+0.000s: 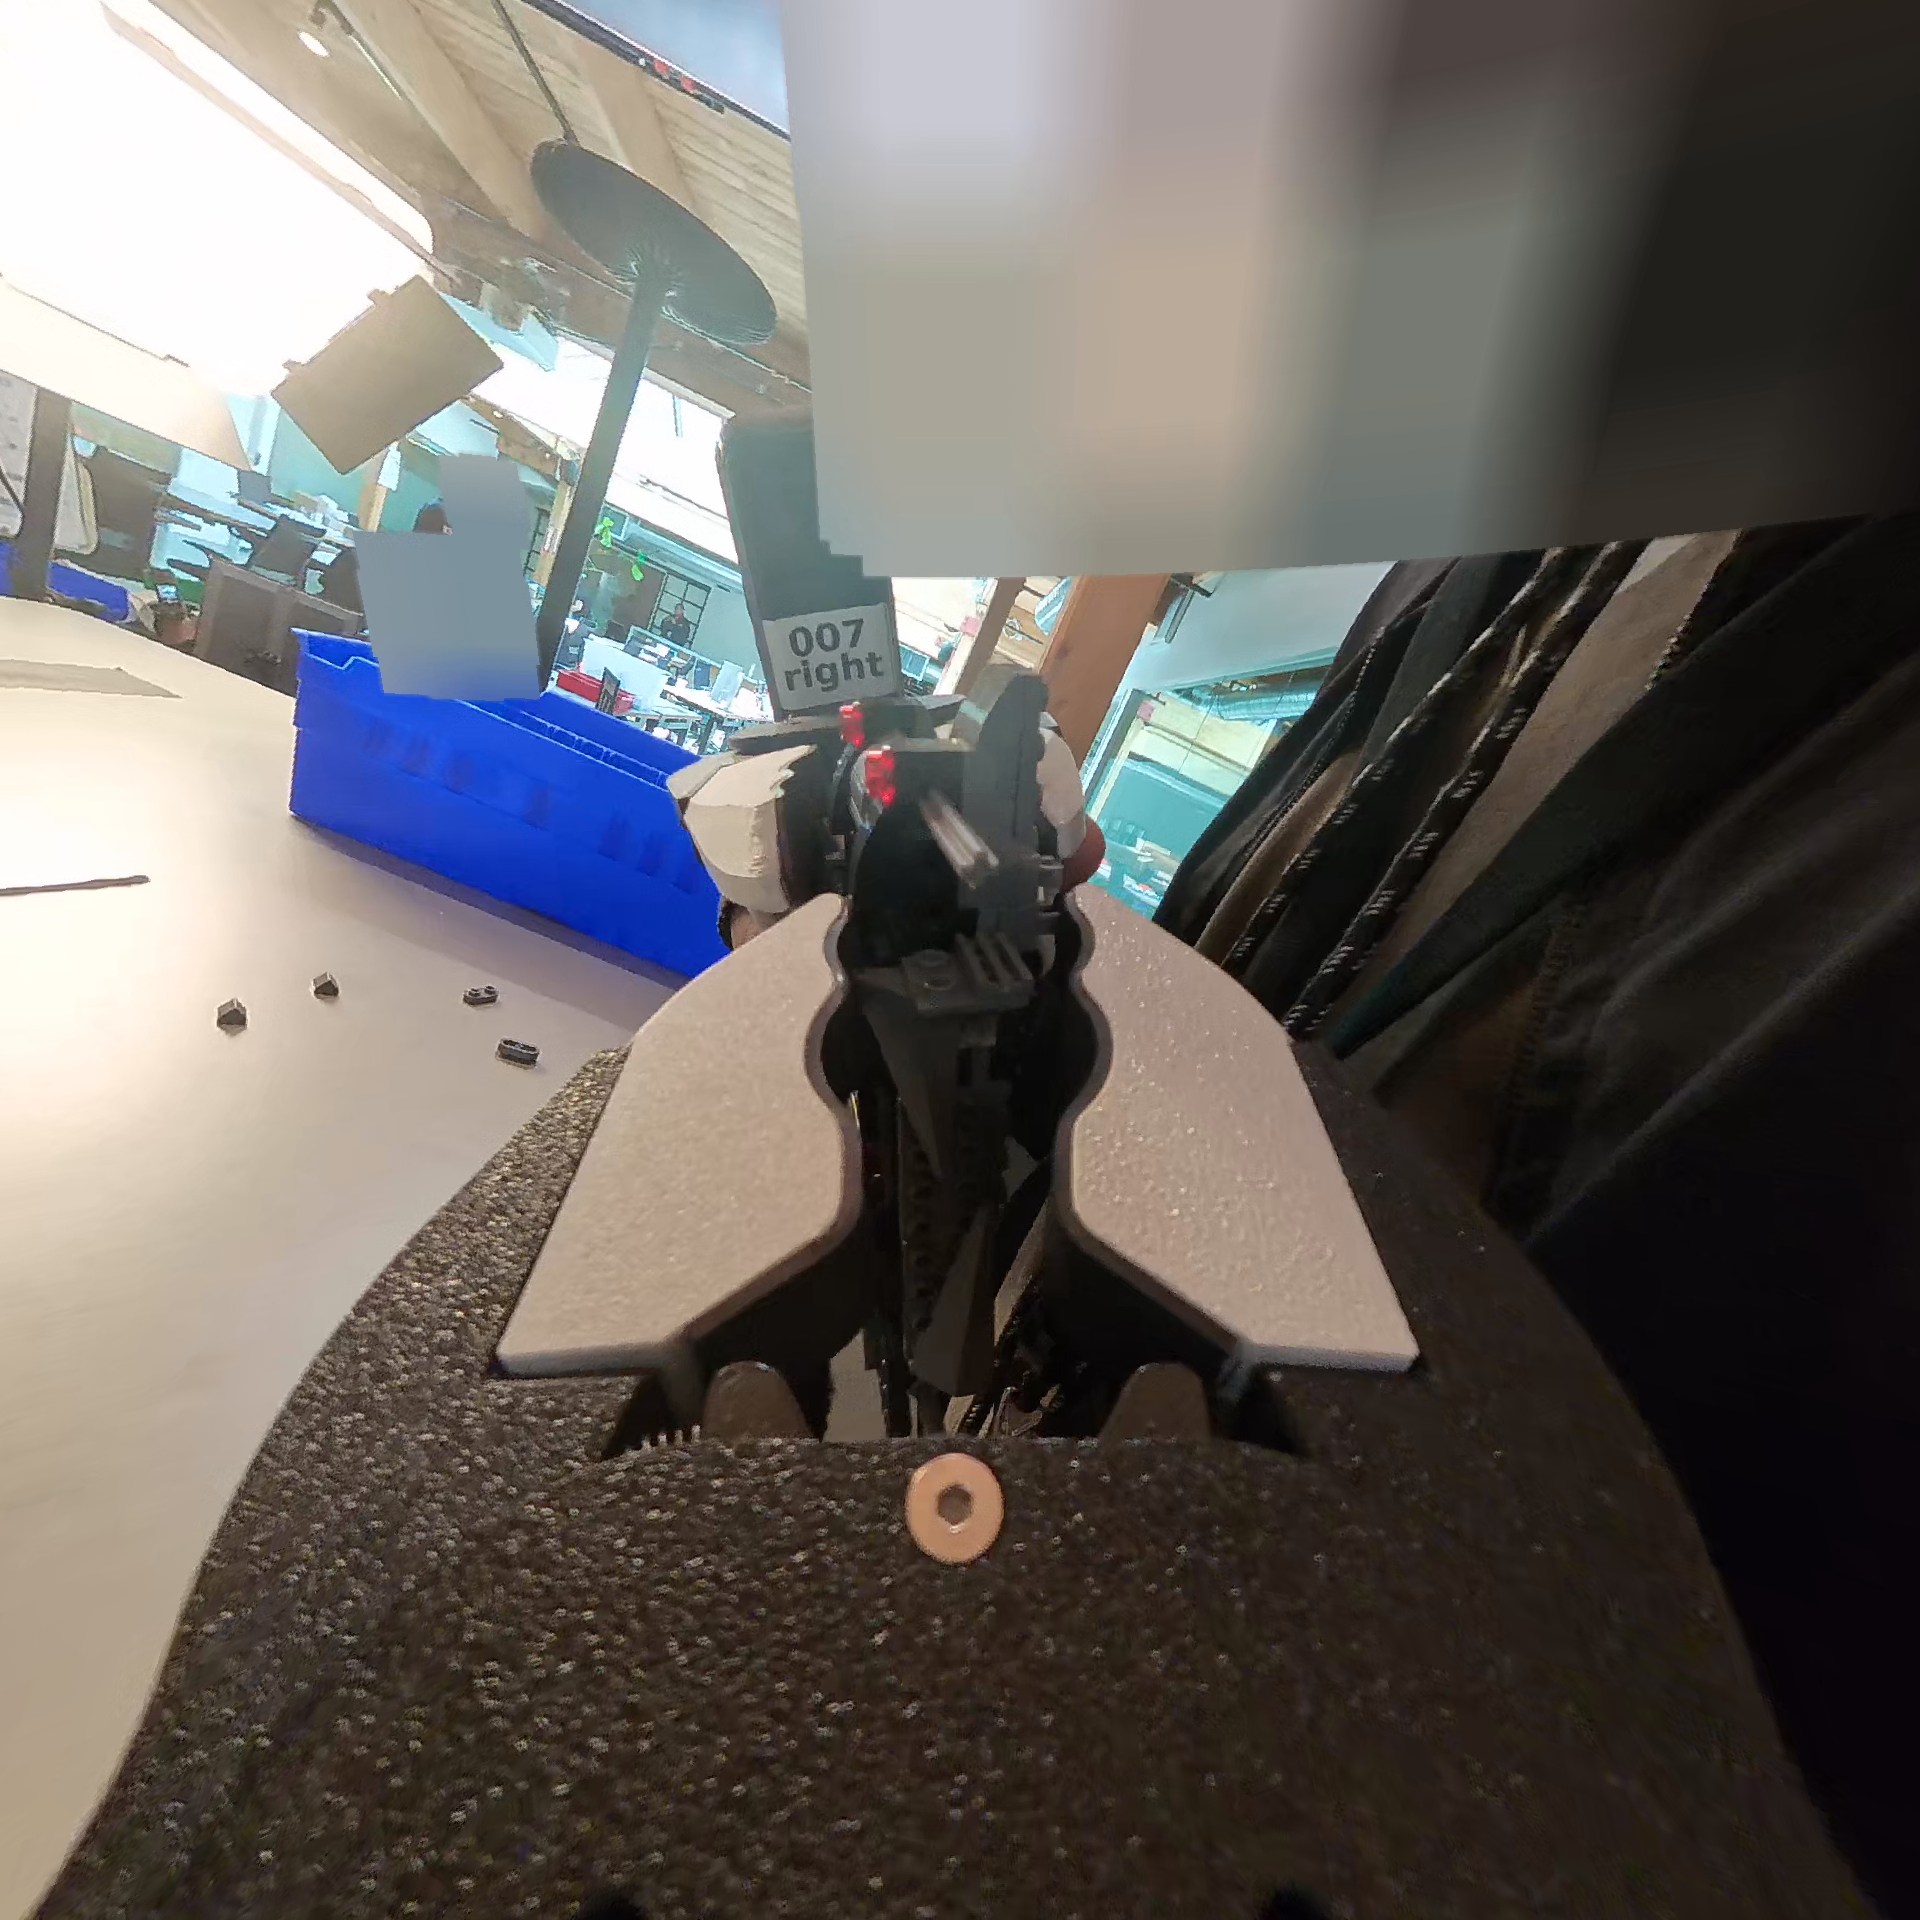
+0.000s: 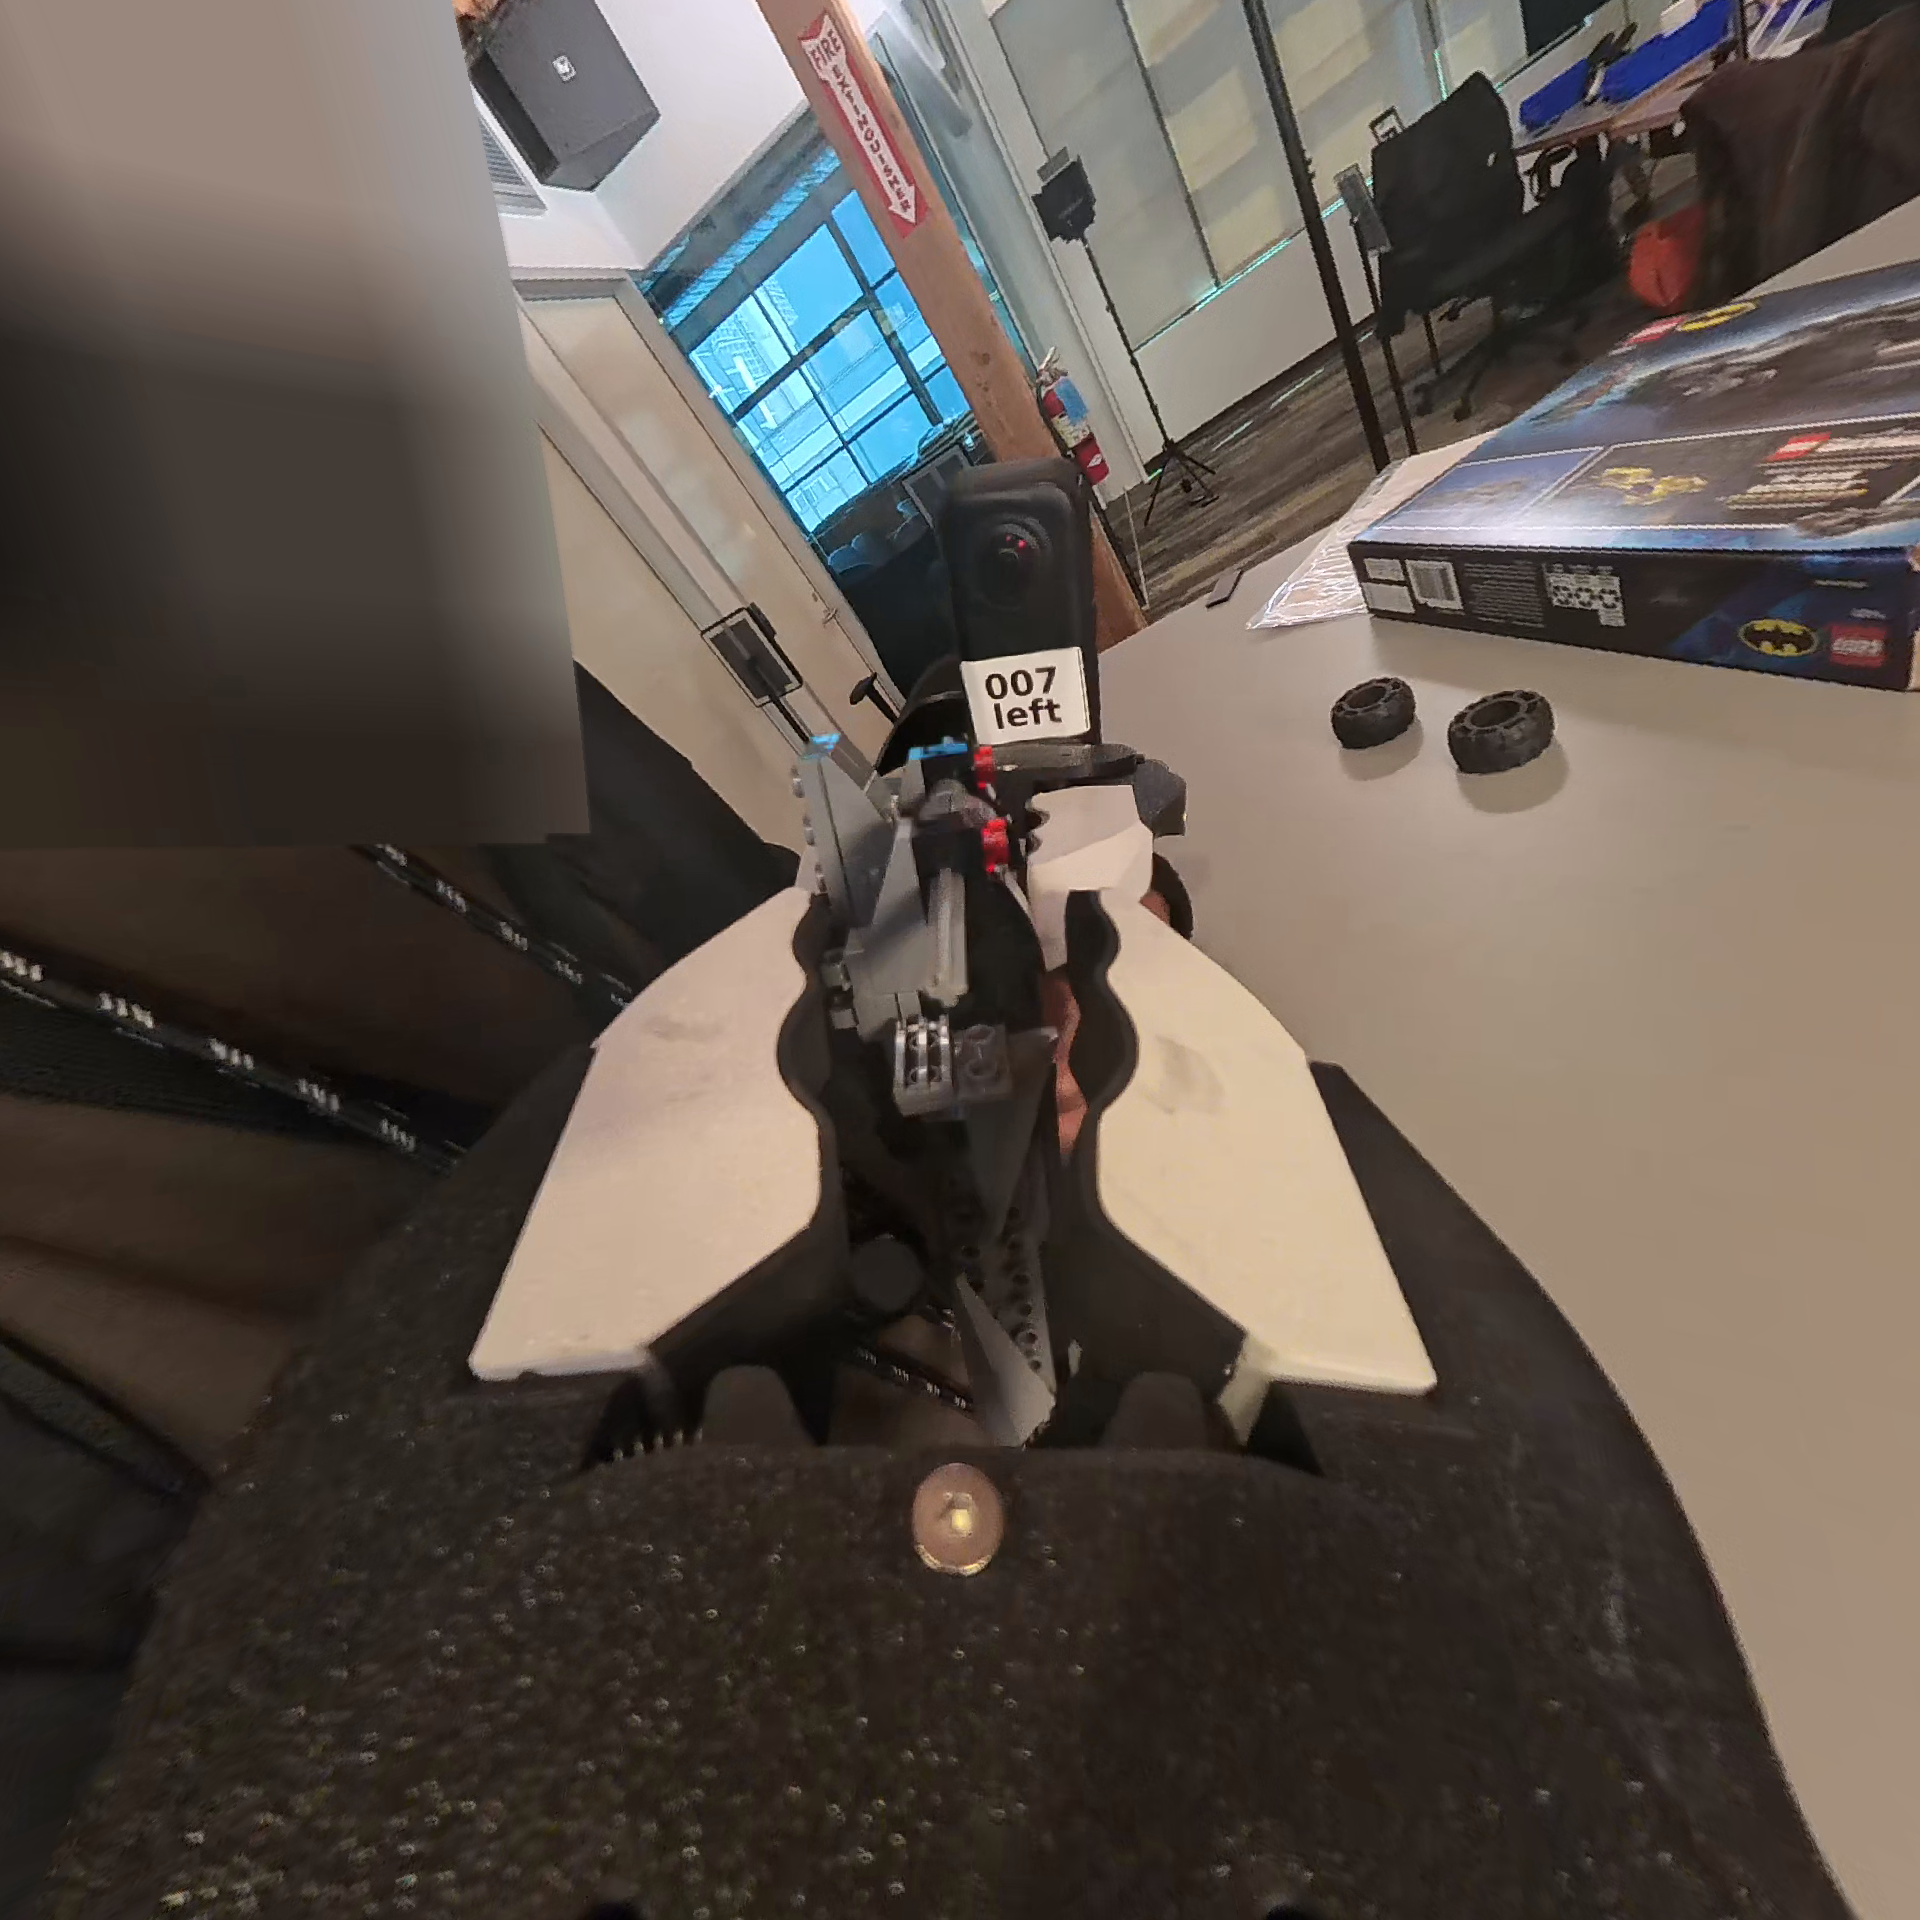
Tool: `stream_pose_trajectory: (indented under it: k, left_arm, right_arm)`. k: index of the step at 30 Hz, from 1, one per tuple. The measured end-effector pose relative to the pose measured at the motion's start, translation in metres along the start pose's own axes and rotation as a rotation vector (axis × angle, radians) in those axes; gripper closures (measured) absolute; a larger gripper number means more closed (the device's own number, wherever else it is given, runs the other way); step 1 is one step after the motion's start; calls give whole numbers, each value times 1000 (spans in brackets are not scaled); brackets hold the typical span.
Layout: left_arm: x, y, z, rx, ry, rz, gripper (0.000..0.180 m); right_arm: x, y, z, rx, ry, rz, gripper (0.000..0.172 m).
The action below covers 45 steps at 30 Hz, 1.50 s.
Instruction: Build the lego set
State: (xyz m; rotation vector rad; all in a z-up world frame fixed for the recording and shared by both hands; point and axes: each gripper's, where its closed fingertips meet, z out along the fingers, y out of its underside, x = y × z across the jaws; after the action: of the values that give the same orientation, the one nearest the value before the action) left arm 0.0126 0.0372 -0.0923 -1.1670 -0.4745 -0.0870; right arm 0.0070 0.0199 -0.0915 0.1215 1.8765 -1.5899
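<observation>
Pale grey fingers (image 1: 727,1143) on speckled black gripper bodies, each with one silver screw (image 1: 954,1507).

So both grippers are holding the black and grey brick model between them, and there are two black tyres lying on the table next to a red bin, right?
Not quite: the two black tyres lie beside a dark printed box, as the right wrist view shows. The bin is blue, in the left wrist view. Both the left gripper and the right gripper do hold the brick model.
</observation>
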Motion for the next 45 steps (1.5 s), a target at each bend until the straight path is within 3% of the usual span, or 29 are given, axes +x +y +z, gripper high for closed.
stream_pose_trajectory:
  k: [7, 27, 37, 45]
  left_arm:
    - [4, -2, 0, -12, -14, 74, 147]
    - [-21, -10, 5, -64, -71, -84, 148]
    - [-32, -17, -10, 102, -37, -278, 148]
    - [-24, -15, -7, 54, -60, -121, 147]
  right_arm:
    - [-5, -7, -1, 30, -35, -3, 132]
    - [19, -15, -11, 48, 99, 40, 131]
    - [27, -10, -9, 49, 112, 152, 130]
    - [25, -14, -6, 68, 114, 141, 132]
